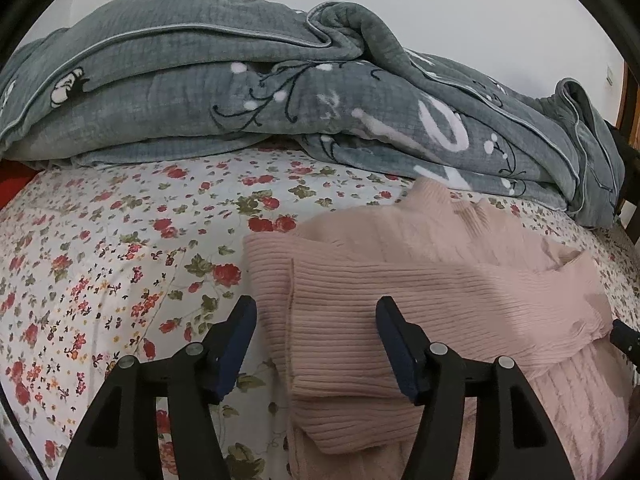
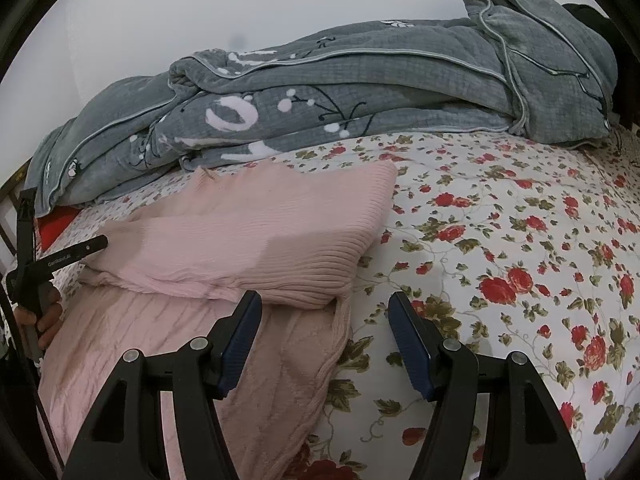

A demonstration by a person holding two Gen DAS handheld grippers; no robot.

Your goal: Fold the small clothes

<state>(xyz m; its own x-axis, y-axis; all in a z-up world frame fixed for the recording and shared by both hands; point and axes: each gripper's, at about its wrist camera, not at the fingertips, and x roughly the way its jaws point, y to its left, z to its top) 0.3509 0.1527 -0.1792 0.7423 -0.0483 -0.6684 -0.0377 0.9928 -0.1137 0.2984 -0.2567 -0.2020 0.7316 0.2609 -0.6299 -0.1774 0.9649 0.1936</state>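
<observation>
A pink knitted sweater (image 1: 440,280) lies on the floral bedsheet (image 1: 100,260), with a ribbed part folded across its cable-knit body. My left gripper (image 1: 316,302) stands open just above the folded ribbed end; the fabric shows between the fingers but the pads do not press it. In the right wrist view the sweater (image 2: 260,232) fills the left half, and my right gripper (image 2: 325,296) is open over its near right edge, gripping nothing. The left gripper (image 2: 60,256) shows there at the far left, held by a hand (image 2: 44,320).
A bunched grey quilt (image 1: 240,80) with white prints runs along the back of the bed against a pale wall. The floral sheet (image 2: 500,240) spreads to the right of the sweater. A red patch (image 2: 56,220) and a wooden bed frame (image 1: 630,112) sit at the edges.
</observation>
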